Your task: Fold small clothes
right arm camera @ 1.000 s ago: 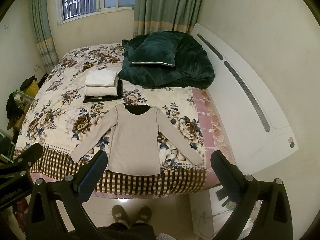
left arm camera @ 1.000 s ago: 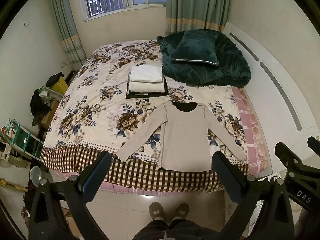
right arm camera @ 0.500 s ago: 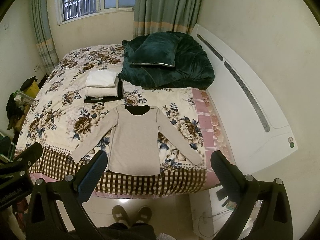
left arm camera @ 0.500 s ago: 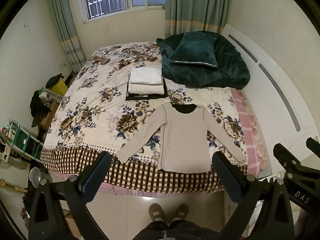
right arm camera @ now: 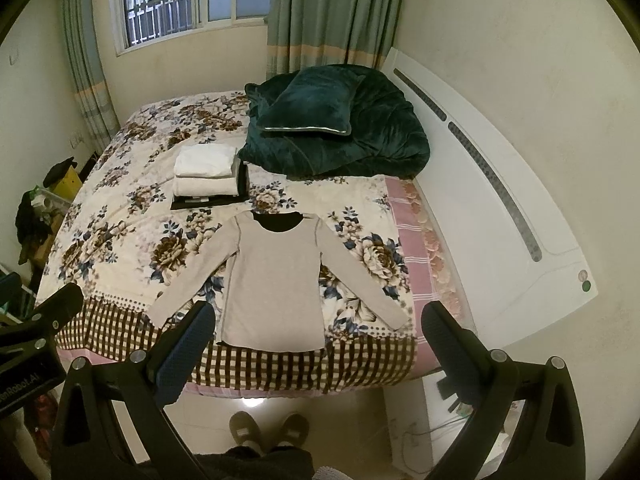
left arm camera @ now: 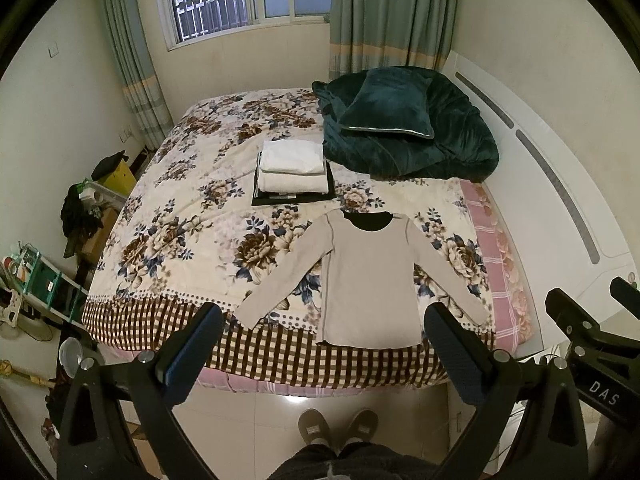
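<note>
A beige long-sleeved shirt (left arm camera: 368, 276) lies flat, face up, sleeves spread, at the near edge of the floral bed (left arm camera: 168, 240); it also shows in the right wrist view (right arm camera: 276, 280). A stack of folded white and black clothes (left arm camera: 292, 172) sits behind it, also seen in the right wrist view (right arm camera: 208, 178). My left gripper (left arm camera: 320, 332) is open and empty, held above the floor in front of the bed. My right gripper (right arm camera: 316, 332) is open and empty beside it, at the same height.
A dark green duvet with a pillow (left arm camera: 408, 128) is heaped at the head of the bed by the white headboard (left arm camera: 560, 200). Clutter and a green rack (left arm camera: 36, 276) stand left of the bed. The person's slippers (left arm camera: 340, 428) are on the tiled floor.
Both grippers have drifted very slightly; the view of the bed has shifted down a touch. The shirt and the stack have not moved.
</note>
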The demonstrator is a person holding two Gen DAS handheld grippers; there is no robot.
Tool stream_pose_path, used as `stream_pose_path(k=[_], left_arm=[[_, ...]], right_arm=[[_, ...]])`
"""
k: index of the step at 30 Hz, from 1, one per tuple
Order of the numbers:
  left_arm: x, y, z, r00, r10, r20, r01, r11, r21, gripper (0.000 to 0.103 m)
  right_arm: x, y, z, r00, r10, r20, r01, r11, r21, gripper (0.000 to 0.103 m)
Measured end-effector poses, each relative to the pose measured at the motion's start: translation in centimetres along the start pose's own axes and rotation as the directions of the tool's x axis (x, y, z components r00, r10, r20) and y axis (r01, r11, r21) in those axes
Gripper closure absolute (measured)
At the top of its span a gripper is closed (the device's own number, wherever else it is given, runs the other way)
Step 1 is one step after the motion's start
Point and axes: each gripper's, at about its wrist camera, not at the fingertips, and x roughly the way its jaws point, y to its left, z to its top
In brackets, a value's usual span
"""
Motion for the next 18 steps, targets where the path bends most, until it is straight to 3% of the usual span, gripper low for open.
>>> stream_pose_path(k=[18], left_arm=[[-0.8,0.9,0.8,1.0,-0.004,0.013,0.004,1.0,-0.001,0.0]], right_arm=[[-1.3,0.4,0.5,1.0,0.02,0.015,-0.02,1.0,0.006,0.0]])
